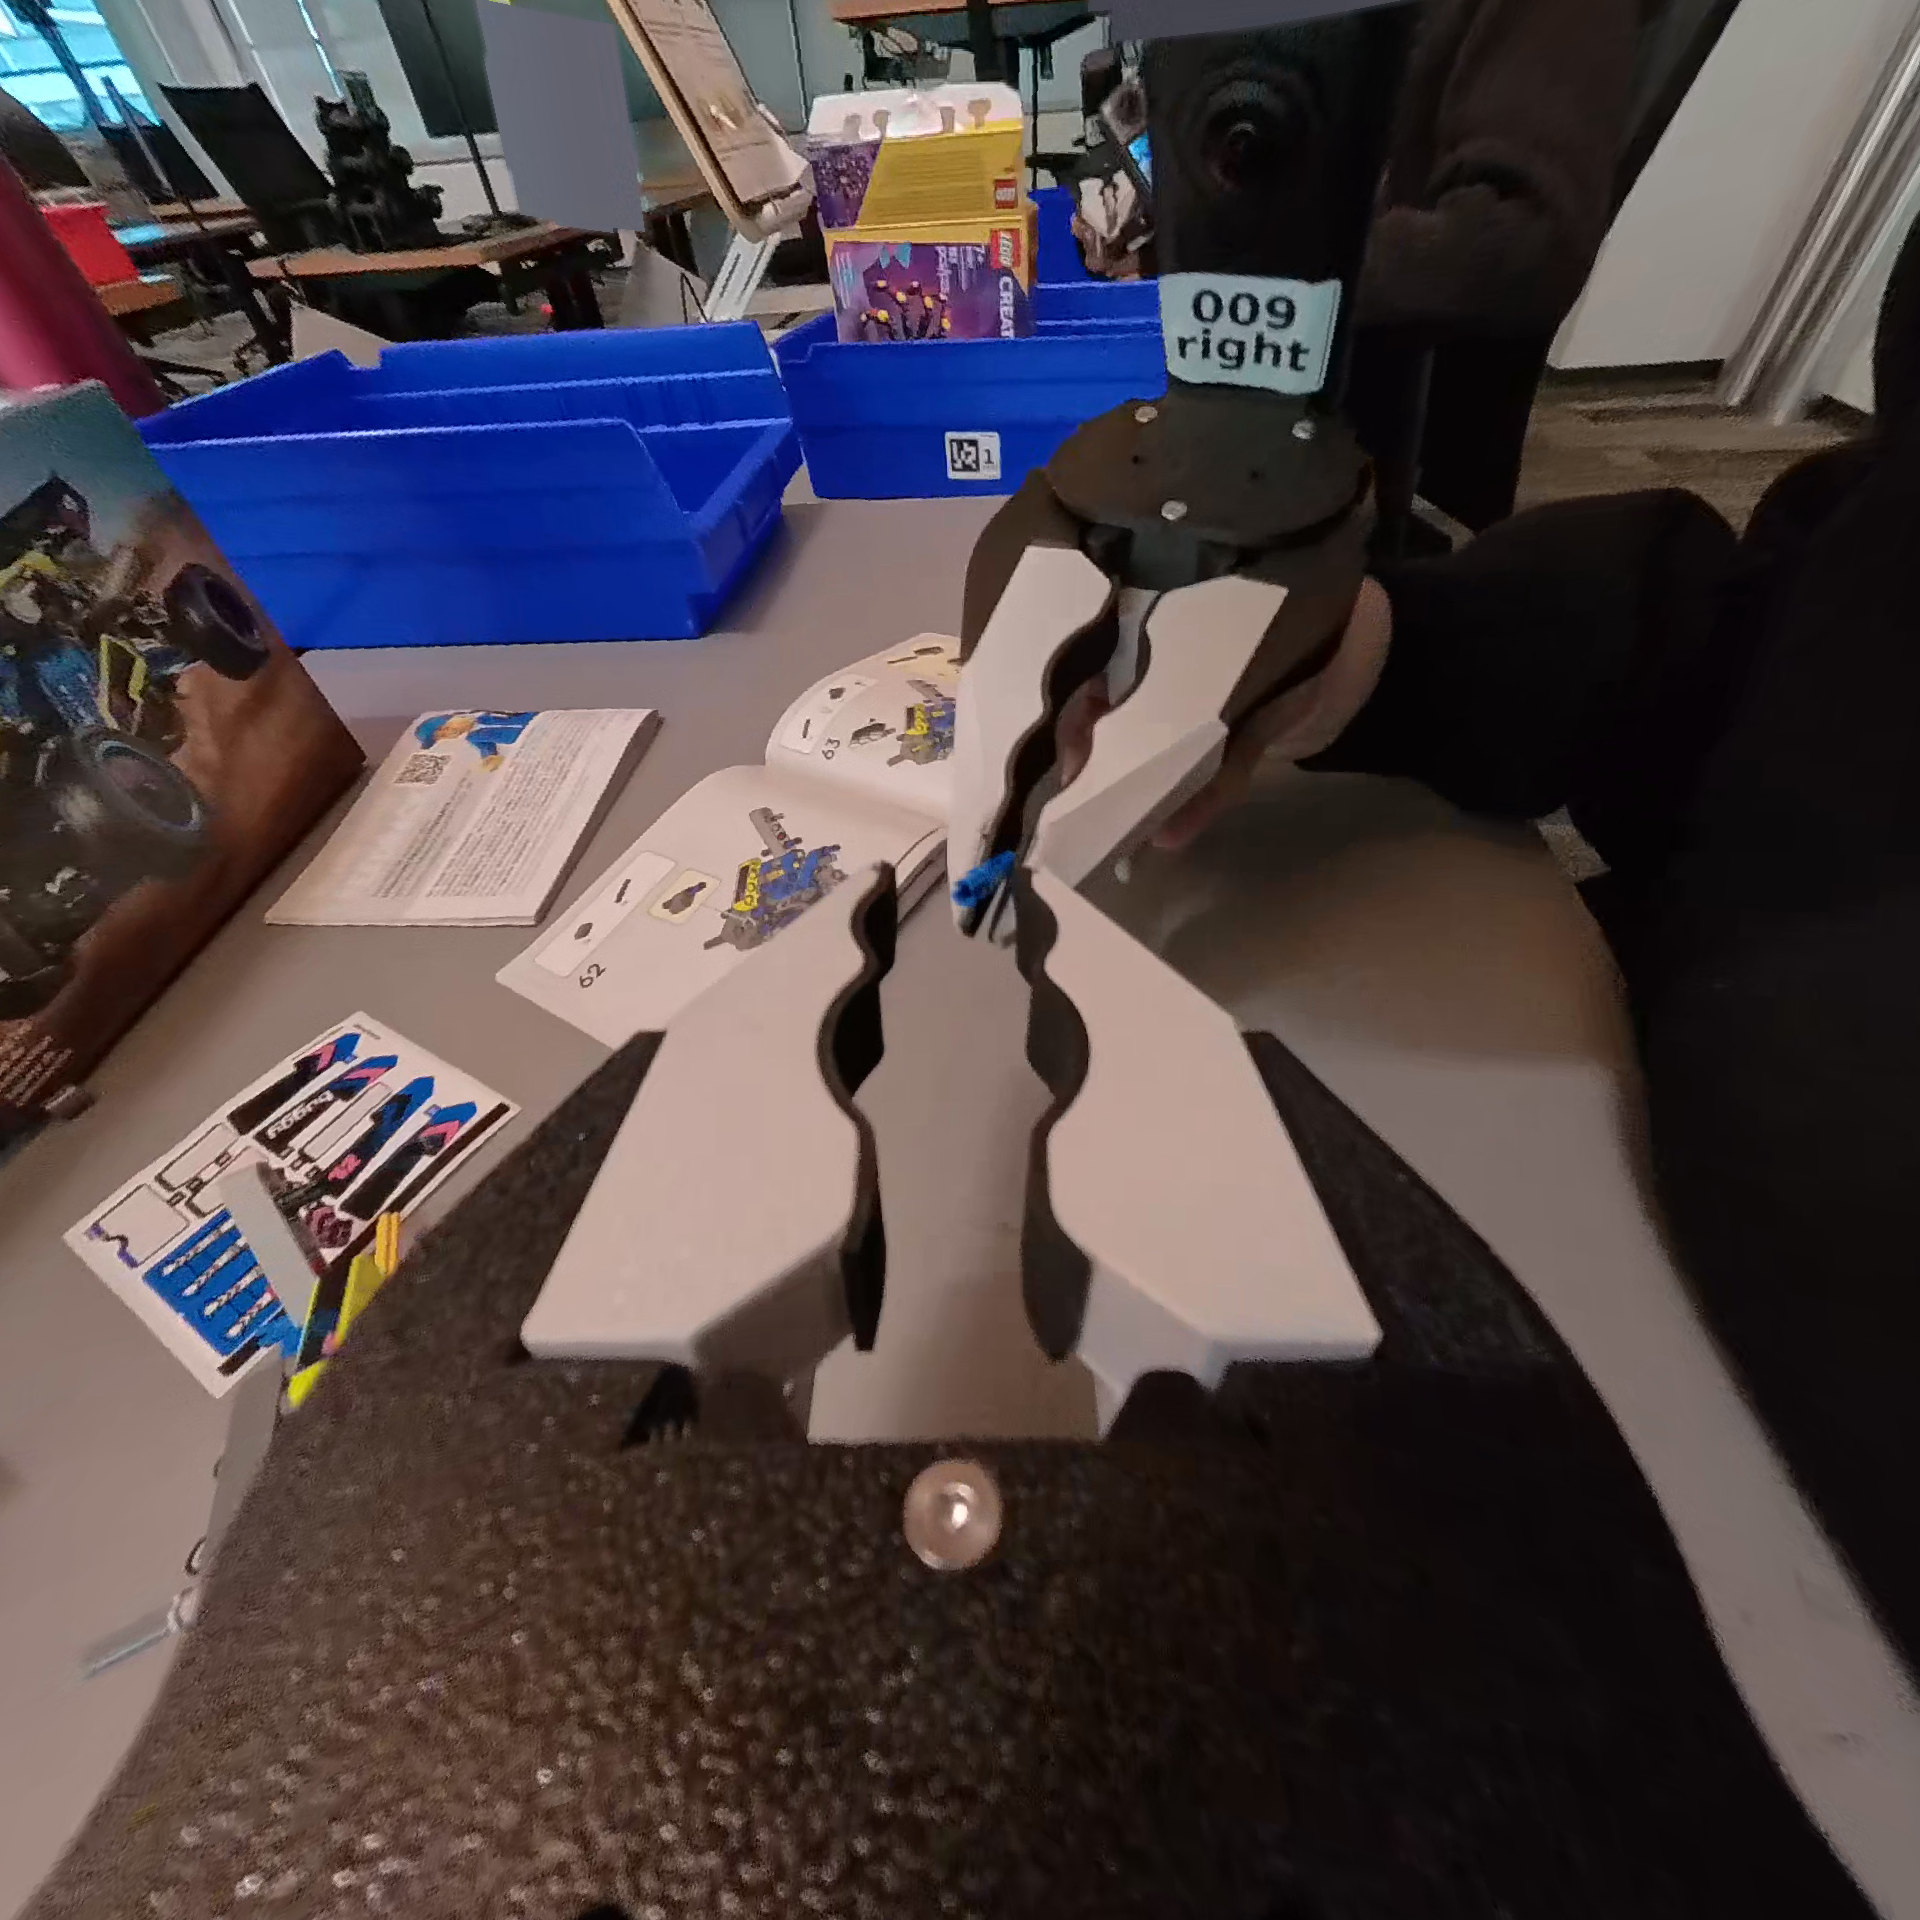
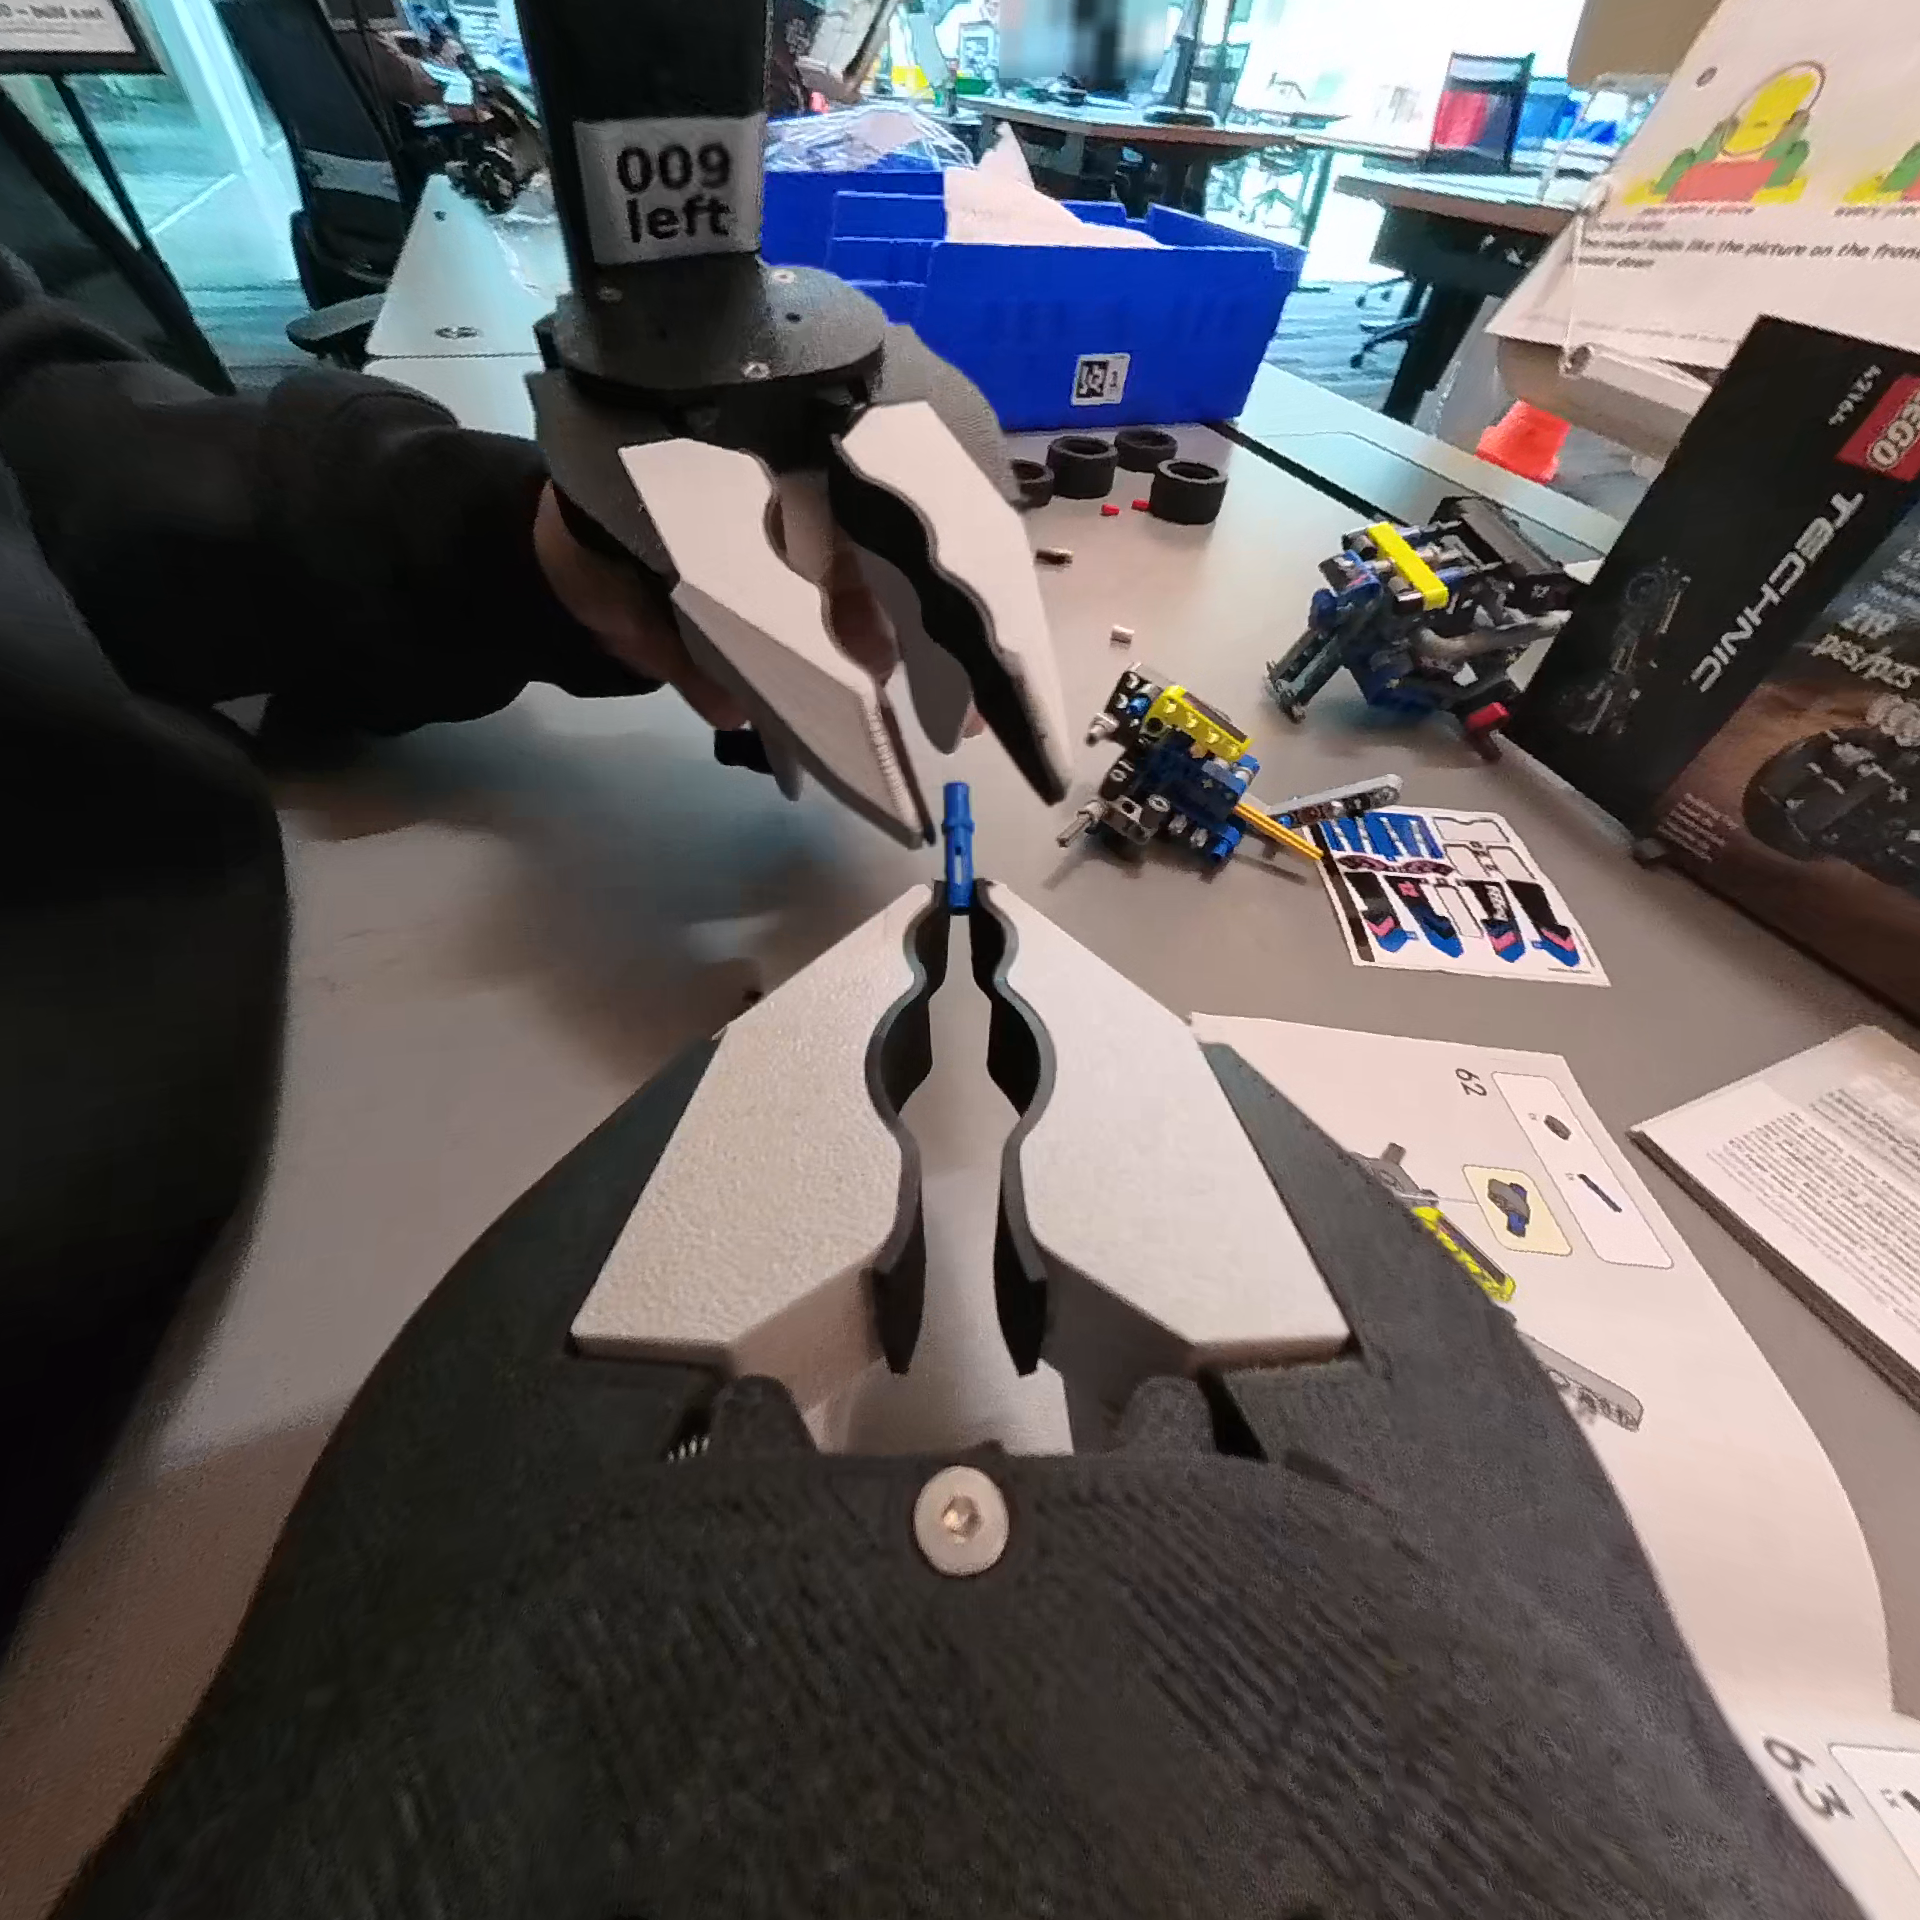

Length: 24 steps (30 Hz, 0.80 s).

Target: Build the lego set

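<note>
My right gripper [image 2: 961, 902] is shut on a small blue pin [image 2: 956, 844], gripping its lower end so the rest sticks out past the fingertips. My left gripper [image 1: 954, 891] is open and empty, tip to tip with the right one above the grey table. The pin [image 1: 982, 878] sits at the gap between the left fingertips. In the right wrist view the left gripper [image 2: 987, 812] comes in from above left. Two blue, yellow and black partial models [image 2: 1174, 779] [image 2: 1423, 623] lie on the table to the right.
An open instruction booklet [image 1: 748, 862], a leaflet [image 1: 478, 821] and a sticker sheet [image 1: 291, 1184] lie on the table. The set's box [image 2: 1766, 623] stands at the right. Black tyres [image 2: 1132, 468] and blue bins [image 1: 468, 499] are at the back. A yellow piece [image 2: 1465, 1247] lies on the booklet. The tips of both grippers are at nearly the same place.
</note>
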Motion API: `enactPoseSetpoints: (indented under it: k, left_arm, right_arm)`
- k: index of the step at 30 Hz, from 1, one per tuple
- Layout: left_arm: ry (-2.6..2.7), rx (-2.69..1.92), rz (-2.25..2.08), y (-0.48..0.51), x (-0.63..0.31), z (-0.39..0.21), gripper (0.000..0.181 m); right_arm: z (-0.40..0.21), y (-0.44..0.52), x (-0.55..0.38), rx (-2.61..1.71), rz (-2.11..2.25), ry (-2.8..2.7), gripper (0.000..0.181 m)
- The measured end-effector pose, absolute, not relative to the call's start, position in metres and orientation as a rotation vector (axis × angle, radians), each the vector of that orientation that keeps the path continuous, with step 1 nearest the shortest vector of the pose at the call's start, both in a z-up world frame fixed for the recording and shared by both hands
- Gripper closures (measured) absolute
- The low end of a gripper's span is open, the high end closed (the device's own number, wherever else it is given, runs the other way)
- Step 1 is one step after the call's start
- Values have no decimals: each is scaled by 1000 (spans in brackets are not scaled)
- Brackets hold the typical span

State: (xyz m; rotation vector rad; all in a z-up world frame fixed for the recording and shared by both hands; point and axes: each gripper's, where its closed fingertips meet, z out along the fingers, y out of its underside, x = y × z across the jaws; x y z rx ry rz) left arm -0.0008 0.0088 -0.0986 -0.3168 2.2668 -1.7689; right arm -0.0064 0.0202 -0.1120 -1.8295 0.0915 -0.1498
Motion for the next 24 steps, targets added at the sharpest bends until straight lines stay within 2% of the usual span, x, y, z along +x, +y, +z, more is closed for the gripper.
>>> enactPoseSetpoints:
  k: [13,24]
  left_arm:
    - [2328,-291,-1976,-3,-4,-94,169]
    - [2414,-275,-1666,15,-18,-103,173]
  right_arm:
    - [-109,18,0,-1806,-140,135,179]
    - [-114,23,-14,-1845,-257,5,179]
